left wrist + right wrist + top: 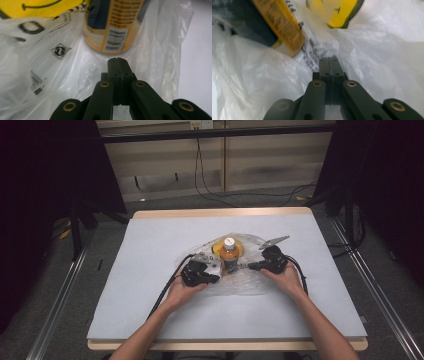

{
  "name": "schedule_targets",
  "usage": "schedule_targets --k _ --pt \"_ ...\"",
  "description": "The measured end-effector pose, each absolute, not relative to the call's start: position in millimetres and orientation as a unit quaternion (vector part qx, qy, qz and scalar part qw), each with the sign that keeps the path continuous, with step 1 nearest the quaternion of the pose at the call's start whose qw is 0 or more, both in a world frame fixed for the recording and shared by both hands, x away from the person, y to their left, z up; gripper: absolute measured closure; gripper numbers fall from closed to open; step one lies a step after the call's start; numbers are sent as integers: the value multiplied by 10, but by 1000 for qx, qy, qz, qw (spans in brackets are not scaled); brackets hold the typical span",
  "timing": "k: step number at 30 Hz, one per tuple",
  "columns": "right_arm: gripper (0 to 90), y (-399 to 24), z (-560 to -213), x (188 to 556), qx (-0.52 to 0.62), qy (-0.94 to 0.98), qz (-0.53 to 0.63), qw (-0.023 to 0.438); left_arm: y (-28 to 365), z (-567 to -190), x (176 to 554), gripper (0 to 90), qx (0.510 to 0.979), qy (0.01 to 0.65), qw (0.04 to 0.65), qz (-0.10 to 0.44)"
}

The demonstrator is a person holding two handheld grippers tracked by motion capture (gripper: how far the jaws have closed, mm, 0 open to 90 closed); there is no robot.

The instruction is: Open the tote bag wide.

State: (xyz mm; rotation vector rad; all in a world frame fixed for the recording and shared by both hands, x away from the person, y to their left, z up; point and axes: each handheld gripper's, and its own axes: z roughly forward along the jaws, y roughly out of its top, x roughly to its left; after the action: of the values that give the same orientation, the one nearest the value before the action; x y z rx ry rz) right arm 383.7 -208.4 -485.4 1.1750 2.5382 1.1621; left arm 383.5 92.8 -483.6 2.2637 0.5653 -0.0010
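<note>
Bottle (229, 256), orange, white cap, upright mid-table on clear plastic bag (250, 282), high view; left gripper (116, 59) jaws pressed together just short of bottle base, over bag; right gripper (328, 59) jaws likewise together against bag film.

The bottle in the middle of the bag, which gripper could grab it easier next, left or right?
Probably the left gripper. The bottle stands straight ahead of its shut jaws, close by. From the right gripper the bottle sits off to one side, with the crumpled plastic bag ahead. It's a close call; both would need to open first.
</note>
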Motion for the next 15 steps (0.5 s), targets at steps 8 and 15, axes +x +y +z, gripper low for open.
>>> schedule_targets --k 8,15 --pt "900 -2313 -4838 3473 355 851 385 34 1146 -4842 3881 900 884 248 396 8" --pt "900 -2477 -4825 3313 351 856 378 38 1309 -4833 3885 900 884 255 391 16"
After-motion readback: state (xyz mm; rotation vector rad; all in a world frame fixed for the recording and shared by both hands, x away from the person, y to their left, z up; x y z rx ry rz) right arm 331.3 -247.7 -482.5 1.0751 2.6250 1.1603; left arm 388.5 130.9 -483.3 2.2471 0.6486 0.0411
